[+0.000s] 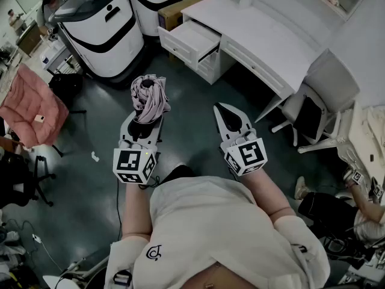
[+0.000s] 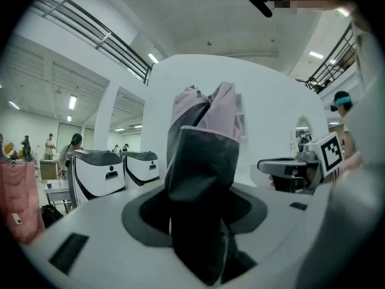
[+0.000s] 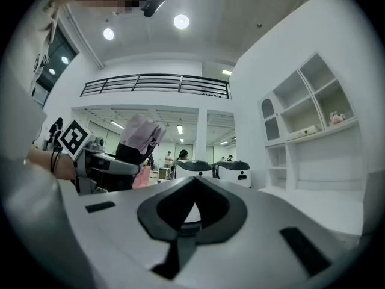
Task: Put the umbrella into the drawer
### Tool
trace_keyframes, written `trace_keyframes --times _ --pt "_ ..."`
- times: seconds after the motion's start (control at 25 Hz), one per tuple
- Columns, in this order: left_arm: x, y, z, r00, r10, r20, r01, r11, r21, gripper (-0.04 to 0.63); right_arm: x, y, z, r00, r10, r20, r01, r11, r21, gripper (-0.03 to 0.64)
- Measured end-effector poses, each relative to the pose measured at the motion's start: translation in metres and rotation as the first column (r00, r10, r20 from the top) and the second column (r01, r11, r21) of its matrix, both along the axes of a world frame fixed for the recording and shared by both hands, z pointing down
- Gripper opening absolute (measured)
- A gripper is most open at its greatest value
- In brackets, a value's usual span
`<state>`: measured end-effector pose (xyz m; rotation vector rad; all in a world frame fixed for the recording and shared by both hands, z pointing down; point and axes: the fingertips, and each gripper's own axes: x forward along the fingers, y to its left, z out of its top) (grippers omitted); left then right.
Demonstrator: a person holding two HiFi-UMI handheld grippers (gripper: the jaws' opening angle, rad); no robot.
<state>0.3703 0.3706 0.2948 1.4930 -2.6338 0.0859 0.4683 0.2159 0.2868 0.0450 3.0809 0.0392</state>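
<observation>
Left gripper (image 1: 146, 120) clamped on the folded mauve-pink fabric umbrella (image 1: 149, 95), jaws closed against its dark lower end. In the left gripper view the bundle stood upright between the jaws, with the pink canopy bunched at the top. Right gripper (image 1: 228, 114) carried nothing; its jaws met at the tips in a point, and only an empty dark diamond-shaped gap showed behind them. Both tools were held out in front of the body, side by side and apart, roughly level, each with its black-and-white marker cube (image 1: 134, 164) nearest the wearer. Bare forearms (image 1: 271, 191) ran back from the grippers to a cream short-sleeved top (image 1: 222, 221). The umbrella was in the air over the dark grey-green floor (image 1: 192, 95), well short of the furniture. Ahead and to the right stood a long white desk (image 1: 264, 35). At its left end a white drawer (image 1: 192, 40) was pulled out, its inside bare. A second drawer front just below it also stood forward. A brown cardboard box (image 1: 180, 11) sat behind that end of the desk, and a white desk chair (image 1: 319, 95) with a dark seat was at the desk's right. Two rounded white-and-black machines (image 1: 102, 29) stood ahead and to the left, and a pink padded chair (image 1: 30, 104) was at the far left. The right gripper view showed white wall shelving (image 3: 307, 119) above the desk and an upper gallery with a dark railing (image 3: 156, 83). People stood far back in the hall, too small to detail.
</observation>
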Motion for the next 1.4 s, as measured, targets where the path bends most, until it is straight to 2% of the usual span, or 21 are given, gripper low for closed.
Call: trace_keyframes --times 0.32,0.52,0.88,1.08,1.4 --pt "0.001 0.000 -0.001 1.000 0.014 -0.006 -0.014 1.000 -0.003 0.221 -0.001 0.003 -0.003 1.000 -0.002 -0.004 0.002 1.000 0.002 0.003" --pt "0.001 0.001 0.003 1.000 0.014 -0.016 -0.014 1.000 -0.012 0.221 -0.001 0.000 0.004 1.000 0.009 -0.023 -0.010 0.999 -0.044 0.003" --pt "-0.014 -0.001 0.031 0.999 -0.002 -0.054 0.002 1.000 -0.009 0.221 -0.013 -0.008 0.027 1.000 -0.006 -0.021 0.005 0.998 -0.063 0.005" --pt "-0.067 -0.005 0.045 0.998 0.013 -0.069 -0.014 1.000 -0.015 0.221 -0.065 -0.015 0.040 0.999 0.021 -0.050 -0.026 0.995 -0.095 0.004" --pt "-0.206 -0.023 0.040 0.991 0.103 -0.082 -0.104 0.995 -0.004 0.221 -0.199 -0.017 0.045 0.993 0.064 -0.096 -0.073 0.993 -0.098 0.005"
